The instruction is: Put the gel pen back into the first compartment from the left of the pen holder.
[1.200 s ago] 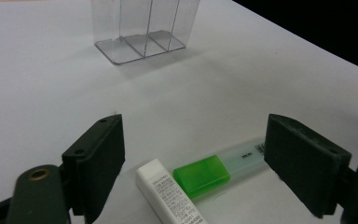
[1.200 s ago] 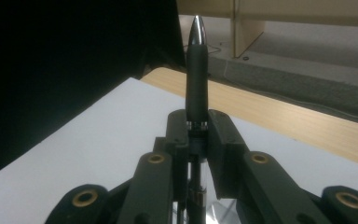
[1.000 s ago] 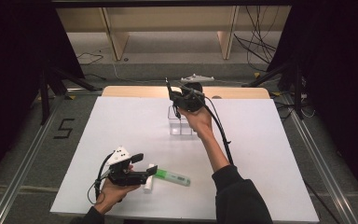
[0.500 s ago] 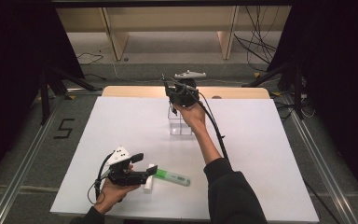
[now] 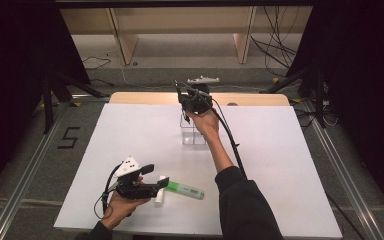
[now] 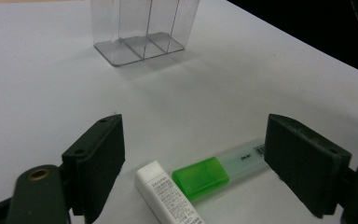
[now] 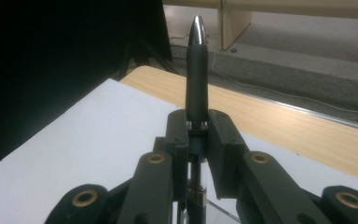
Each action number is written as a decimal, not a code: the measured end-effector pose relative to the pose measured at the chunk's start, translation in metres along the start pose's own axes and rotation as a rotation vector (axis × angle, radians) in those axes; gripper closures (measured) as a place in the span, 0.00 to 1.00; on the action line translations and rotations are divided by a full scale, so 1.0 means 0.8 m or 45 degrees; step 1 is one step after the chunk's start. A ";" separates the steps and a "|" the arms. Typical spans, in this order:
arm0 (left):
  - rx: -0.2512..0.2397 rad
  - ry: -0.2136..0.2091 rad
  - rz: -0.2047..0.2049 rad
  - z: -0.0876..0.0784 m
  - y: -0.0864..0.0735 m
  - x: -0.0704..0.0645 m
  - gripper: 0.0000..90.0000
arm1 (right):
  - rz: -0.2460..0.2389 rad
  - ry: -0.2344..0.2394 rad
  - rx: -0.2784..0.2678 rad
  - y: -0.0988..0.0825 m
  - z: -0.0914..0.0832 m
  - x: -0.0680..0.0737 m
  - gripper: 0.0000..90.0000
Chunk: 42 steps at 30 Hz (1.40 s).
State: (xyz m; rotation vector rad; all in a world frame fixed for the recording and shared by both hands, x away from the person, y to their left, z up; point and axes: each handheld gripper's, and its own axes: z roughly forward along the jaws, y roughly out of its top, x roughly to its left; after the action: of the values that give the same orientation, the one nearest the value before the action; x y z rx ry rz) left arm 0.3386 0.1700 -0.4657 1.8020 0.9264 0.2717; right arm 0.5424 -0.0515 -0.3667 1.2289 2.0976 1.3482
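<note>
Your right claw (image 5: 183, 94) shifted over the last second: earlier it sat a bit nearer you, above the clear organizer (image 5: 193, 133); by this frame it had pushed slightly toward the far edge of the white table (image 5: 290, 165) and the forearm stretched out more. Its jaws were clamped tight on a black pen (image 7: 196, 70), gripped around the barrel with the silver tip pointing away from the camera in the right gripper view; the pen stayed held the whole time, not dropped. From the high view the pen hovered above the organizer's far side, and I couldn't tell if it lined up with any of the three compartments (image 6: 142, 44), which looked empty in the left gripper view. Your left claw (image 5: 161, 186) didn't budge: it was wide open, holding nothing, resting low at the near left of the table with the white eraser (image 6: 168, 196) and the green-capped marker (image 6: 214, 172) lying between and just ahead of its jaws, the two touching or nearly so. My read: you were mid-placement, still aligning the pen over a slot; insertion wasn't done, and the eraser and marker were yet to be picked.
</note>
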 end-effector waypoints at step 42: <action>0.001 0.001 0.003 0.000 0.000 0.000 0.22 | 0.016 -0.007 0.065 -0.034 0.008 -0.010 0.88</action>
State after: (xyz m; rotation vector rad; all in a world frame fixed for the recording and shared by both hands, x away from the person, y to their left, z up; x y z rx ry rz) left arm 0.3385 0.1702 -0.4658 1.8041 0.9250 0.2733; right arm 0.5386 -0.0585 -0.3943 1.2667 2.1360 1.3026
